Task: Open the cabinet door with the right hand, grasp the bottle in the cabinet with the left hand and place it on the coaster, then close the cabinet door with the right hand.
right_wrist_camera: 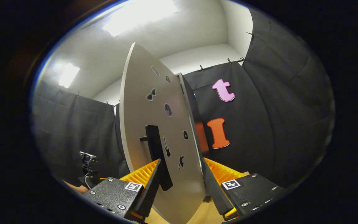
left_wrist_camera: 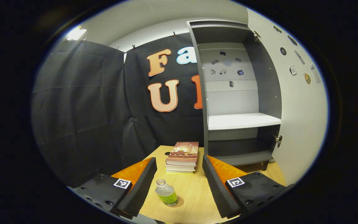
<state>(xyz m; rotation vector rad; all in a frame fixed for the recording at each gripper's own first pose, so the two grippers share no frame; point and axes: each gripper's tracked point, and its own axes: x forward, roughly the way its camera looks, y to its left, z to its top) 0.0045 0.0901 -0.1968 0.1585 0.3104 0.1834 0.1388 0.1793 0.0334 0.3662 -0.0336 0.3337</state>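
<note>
Bottle [left_wrist_camera: 166, 193] stands on the coaster [left_wrist_camera: 179, 203] between the left gripper's [left_wrist_camera: 179, 186] parted fingers; right gripper [right_wrist_camera: 180, 186], fingers apart, straddles the door [right_wrist_camera: 154, 124] edge, handle [right_wrist_camera: 157, 155] at eleven o'clock.

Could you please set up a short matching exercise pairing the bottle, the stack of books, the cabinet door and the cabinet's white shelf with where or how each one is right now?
Things:
1. bottle
2. stack of books
3. cabinet door
4. white shelf

States:
A. swung open, its edge between the fingers of the right gripper
B. bare, inside the cabinet
C. upright on the coaster, between the open fingers of the left gripper
D. lying on the table beside the cabinet

Pairs: 1-C, 2-D, 3-A, 4-B
</note>
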